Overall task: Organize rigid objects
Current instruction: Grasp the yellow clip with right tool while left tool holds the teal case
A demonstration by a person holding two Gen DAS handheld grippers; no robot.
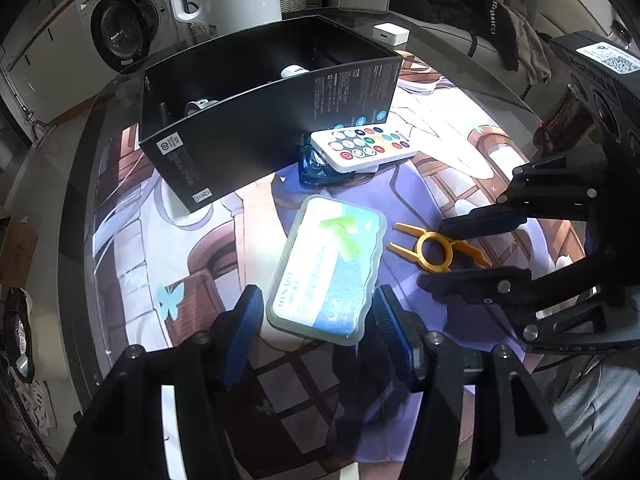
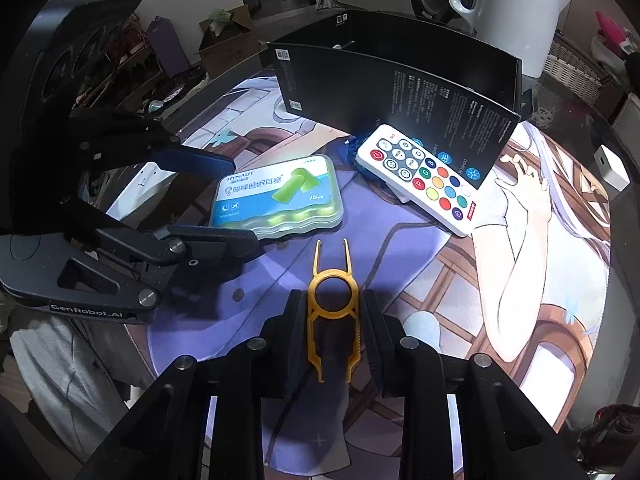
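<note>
A clear earplug case [image 1: 326, 268] [image 2: 280, 196] lies on the printed mat. My left gripper [image 1: 314, 316] [image 2: 240, 204] is open, its fingers on either side of the case's near end. A yellow keycap puller [image 2: 334, 312] [image 1: 436, 247] lies flat between the fingers of my right gripper [image 2: 331, 320] [image 1: 452, 252], which stand close on both sides of it; I cannot tell if they press it. A white remote [image 1: 364, 145] [image 2: 424, 178] leans by the open black box [image 1: 256, 92] [image 2: 400, 92], which holds small items.
A blue glass piece [image 1: 314, 166] sits under the remote. A white kettle [image 2: 508, 4] stands behind the box. A small white adapter [image 1: 390, 34] [image 2: 610, 166] lies at the table's far side. The mat [image 1: 200, 264] covers the round glass table.
</note>
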